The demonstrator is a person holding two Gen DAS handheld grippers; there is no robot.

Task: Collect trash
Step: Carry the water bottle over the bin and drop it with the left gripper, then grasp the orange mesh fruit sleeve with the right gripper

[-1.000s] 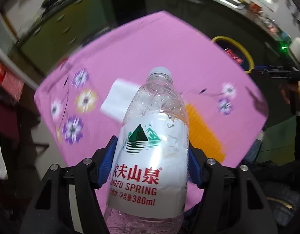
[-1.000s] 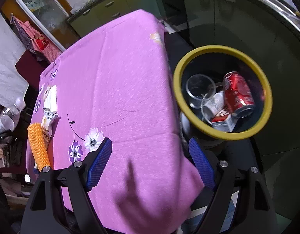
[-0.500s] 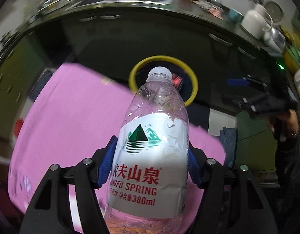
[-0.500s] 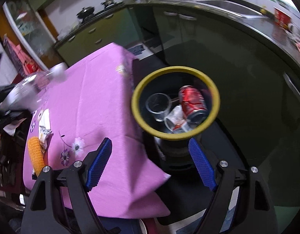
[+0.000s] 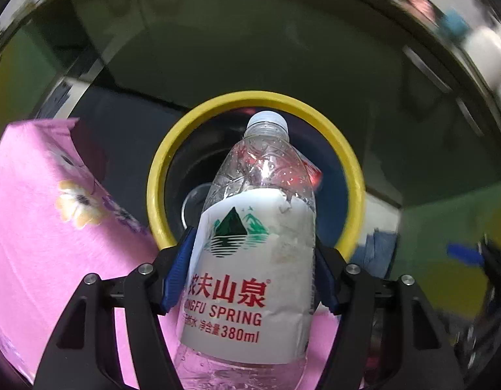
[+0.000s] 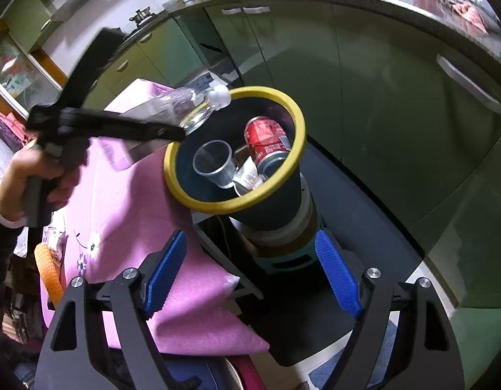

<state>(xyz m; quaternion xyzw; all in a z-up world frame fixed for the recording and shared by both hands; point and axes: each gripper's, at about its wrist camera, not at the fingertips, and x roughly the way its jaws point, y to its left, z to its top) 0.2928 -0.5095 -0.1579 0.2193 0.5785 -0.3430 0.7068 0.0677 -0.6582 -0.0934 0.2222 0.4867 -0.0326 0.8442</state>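
Observation:
My left gripper (image 5: 250, 273) is shut on an empty clear water bottle (image 5: 253, 260) with a white label. Its capped end points at the open mouth of a dark trash bin with a yellow rim (image 5: 159, 175). In the right wrist view the bottle (image 6: 185, 107) hangs over the near-left edge of the bin (image 6: 296, 120). The bin holds a red can (image 6: 266, 139), a clear plastic cup (image 6: 214, 162) and crumpled paper. My right gripper (image 6: 250, 276) is open and empty, low beside the bin.
A table with a pink flowered cloth (image 6: 127, 201) stands left of the bin. An orange ribbed object (image 6: 48, 273) and a snack wrapper lie at its far left. Green kitchen cabinets (image 6: 364, 81) stand behind the bin.
My left gripper has carried the bottle from over the table to the bin's mouth. My right gripper has drawn back and lower, toward the bin's base.

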